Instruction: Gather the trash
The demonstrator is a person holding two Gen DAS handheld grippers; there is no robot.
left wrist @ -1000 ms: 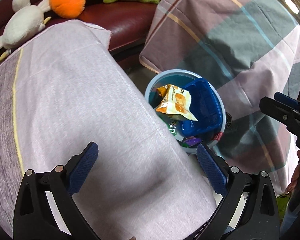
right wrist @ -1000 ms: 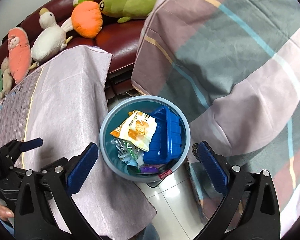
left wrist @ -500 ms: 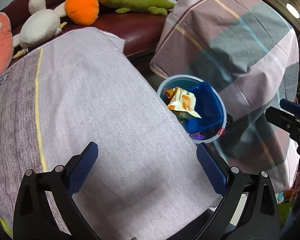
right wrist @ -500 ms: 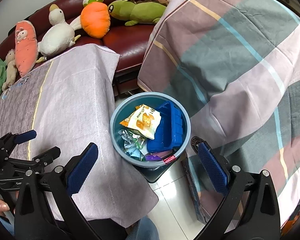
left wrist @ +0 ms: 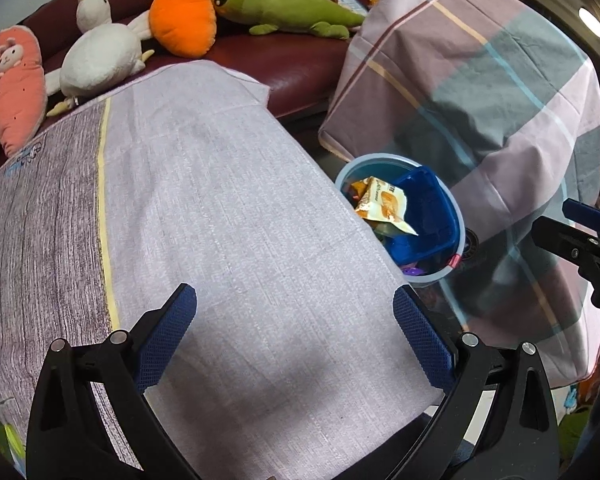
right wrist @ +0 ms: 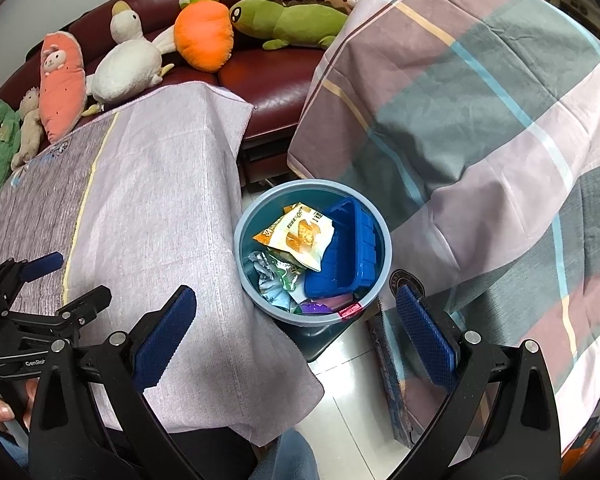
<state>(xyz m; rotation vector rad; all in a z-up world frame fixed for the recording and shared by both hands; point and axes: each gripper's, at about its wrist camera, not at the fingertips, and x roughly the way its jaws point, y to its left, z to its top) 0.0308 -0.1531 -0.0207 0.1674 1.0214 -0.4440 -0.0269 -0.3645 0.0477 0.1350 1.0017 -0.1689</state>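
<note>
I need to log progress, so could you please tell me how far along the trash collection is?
It looks nearly or fully done. The bin already holds a snack wrapper, a blue tray and crumpled foil. Nothing is in hand: the left tongs and right tongs are both open and empty. No loose trash shows on the cloth-covered table, so little seems left.

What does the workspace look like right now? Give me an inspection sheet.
Surface: table under a lilac cloth; nothing lies on the part in view.
Job's things: bin on the floor beside the table, holding a snack wrapper, a blue tray and foil scraps.
Clutter: nothing seen.
Grippers: left gripper and right gripper, jaws wide apart, nothing held.
Cables: nothing seen.
Surroundings: sofa with plush toys; plaid sheet draped beside the bin.
</note>
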